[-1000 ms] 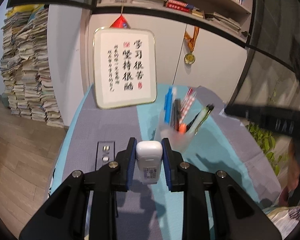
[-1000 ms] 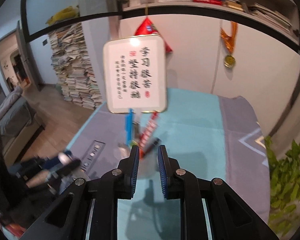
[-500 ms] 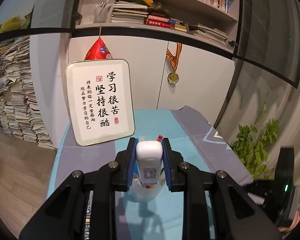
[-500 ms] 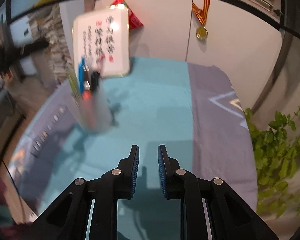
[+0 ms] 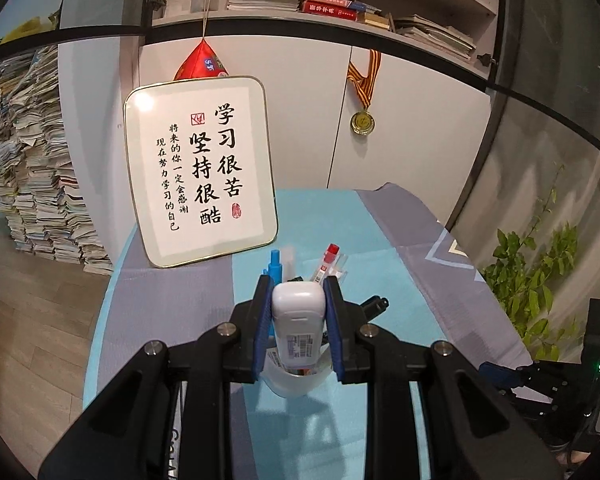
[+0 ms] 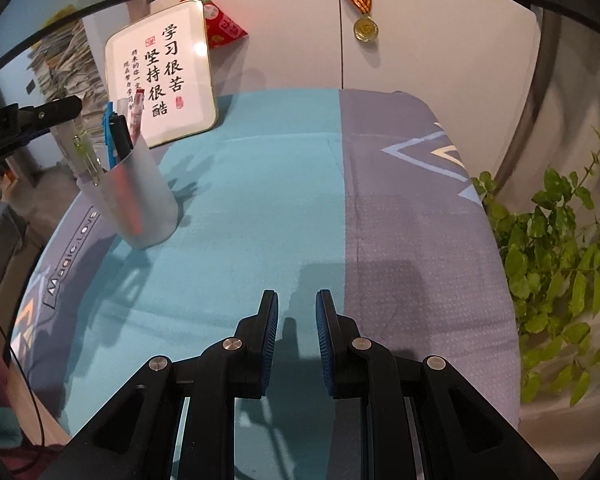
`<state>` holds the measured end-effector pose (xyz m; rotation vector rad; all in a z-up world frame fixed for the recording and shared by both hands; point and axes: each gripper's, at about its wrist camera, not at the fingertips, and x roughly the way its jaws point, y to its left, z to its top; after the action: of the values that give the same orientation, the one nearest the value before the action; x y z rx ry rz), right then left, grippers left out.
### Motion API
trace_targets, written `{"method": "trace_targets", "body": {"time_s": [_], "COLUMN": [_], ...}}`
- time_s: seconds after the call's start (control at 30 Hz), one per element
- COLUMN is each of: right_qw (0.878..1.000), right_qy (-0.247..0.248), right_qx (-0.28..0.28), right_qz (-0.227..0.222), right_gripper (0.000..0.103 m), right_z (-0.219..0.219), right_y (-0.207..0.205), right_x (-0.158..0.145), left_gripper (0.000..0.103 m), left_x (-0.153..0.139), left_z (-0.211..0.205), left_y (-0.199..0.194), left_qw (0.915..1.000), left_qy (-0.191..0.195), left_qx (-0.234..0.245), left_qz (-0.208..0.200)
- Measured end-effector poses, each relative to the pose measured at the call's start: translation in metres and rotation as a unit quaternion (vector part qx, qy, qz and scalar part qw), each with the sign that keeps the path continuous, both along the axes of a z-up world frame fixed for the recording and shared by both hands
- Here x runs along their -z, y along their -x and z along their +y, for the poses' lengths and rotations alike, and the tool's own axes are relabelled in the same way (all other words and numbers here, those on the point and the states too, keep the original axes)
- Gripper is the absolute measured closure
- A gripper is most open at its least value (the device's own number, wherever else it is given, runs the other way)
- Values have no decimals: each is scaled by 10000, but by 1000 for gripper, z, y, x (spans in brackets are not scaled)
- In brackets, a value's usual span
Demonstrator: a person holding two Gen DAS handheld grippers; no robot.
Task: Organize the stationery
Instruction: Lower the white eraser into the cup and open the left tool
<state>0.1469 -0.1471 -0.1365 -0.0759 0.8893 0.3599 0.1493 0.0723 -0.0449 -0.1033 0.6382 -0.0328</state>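
Note:
My left gripper (image 5: pixel 298 292) is shut on a white correction-tape case (image 5: pixel 299 322) with a barcode label, held right above the frosted pen cup (image 5: pixel 296 382). The cup holds a blue pen (image 5: pixel 275 266), a red-capped pen (image 5: pixel 327 262) and several others. In the right wrist view the same cup (image 6: pixel 134 196) stands at the left of the cloth, with the left gripper's black fingers (image 6: pixel 40 114) above it. My right gripper (image 6: pixel 297 306) is slightly open and empty, low over the cloth's middle.
A framed calligraphy board (image 5: pixel 202 170) leans at the back of the table. The table is covered by a teal and grey cloth (image 6: pixel 260 200). A green plant (image 6: pixel 560 240) stands off the right edge. Book stacks (image 5: pixel 32 168) stand at the left.
My left gripper has come over the pen cup with the white case in it. My right gripper has swung right and back, away from the cup.

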Motion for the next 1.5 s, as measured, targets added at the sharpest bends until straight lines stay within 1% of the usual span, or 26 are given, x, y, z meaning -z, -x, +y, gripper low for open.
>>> {"method": "trace_targets", "body": {"time_s": [0.43,0.77,1.27,1.5], "right_qw": [9999,9999,9998,9997], "right_qy": [-72,-84,-138,-166], "right_qx": [10,-1,25,-16], "right_qz": [-89,-90,-168,-173], "right_gripper": [84,84,84,84], "right_z": [-1,1,3,5], "right_y": [5,4,5,5], "right_x": [-5,-5,-10,-13], "left_gripper": [80,79,79,78], "left_x": [17,23,32,36], "left_z": [0,-2,-13,-15], "left_y": [-7,-9,-8,-11], "left_qw": [9996,9995,9989,9986], "left_qy": [29,-19,-357,-363], "left_qx": [-9,-25,11,71], "left_qz": [269,309,293,382]}}
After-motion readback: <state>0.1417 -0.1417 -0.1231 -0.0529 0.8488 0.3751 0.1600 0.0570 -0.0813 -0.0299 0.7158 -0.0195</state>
